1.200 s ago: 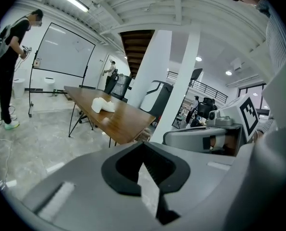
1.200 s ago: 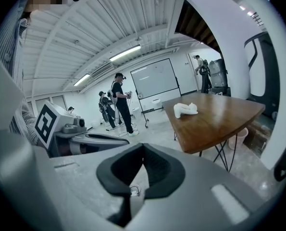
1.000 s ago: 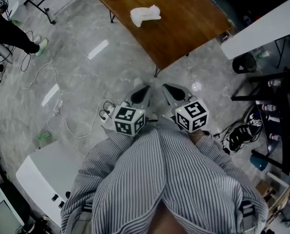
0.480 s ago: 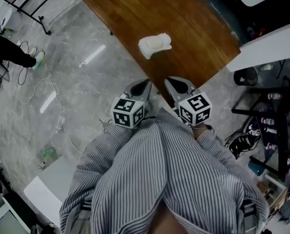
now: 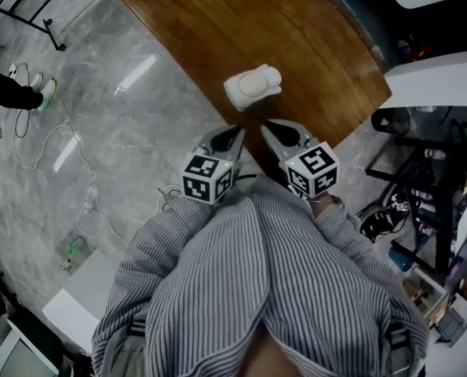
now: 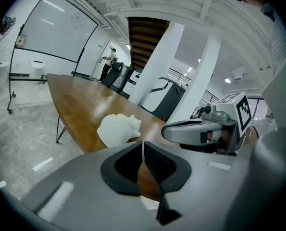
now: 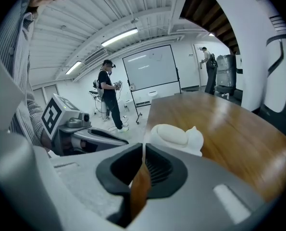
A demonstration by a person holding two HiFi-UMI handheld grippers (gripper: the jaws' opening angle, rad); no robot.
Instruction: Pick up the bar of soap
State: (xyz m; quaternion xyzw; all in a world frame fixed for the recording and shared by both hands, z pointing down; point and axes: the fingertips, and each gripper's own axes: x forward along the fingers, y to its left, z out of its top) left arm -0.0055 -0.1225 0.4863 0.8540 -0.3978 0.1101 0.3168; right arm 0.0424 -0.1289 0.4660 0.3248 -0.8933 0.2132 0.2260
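Note:
A pale bar of soap (image 5: pixel 253 84) lies in a white dish (image 5: pixel 235 94) on the brown wooden table (image 5: pixel 217 22), close to its near edge. My left gripper (image 5: pixel 235 135) and right gripper (image 5: pixel 271 126) hover side by side just short of the dish, over the table's edge. Both are shut with nothing between the jaws. The left gripper view has the dish (image 6: pixel 118 130) just beyond the left gripper (image 6: pixel 143 146). In the right gripper view the soap (image 7: pixel 170 134) sits straight ahead of the right gripper (image 7: pixel 143 150).
Cables (image 5: pixel 84 203) trail over the grey marble floor at the left. A black metal rack (image 5: pixel 445 203) stands at the right and a white box (image 5: pixel 68 312) at the lower left. Someone's shoe (image 5: pixel 46 93) shows at the far left.
The table and the soap dish have drawn closer to both grippers, which now reach over the table's near edge. Both grippers stay shut.

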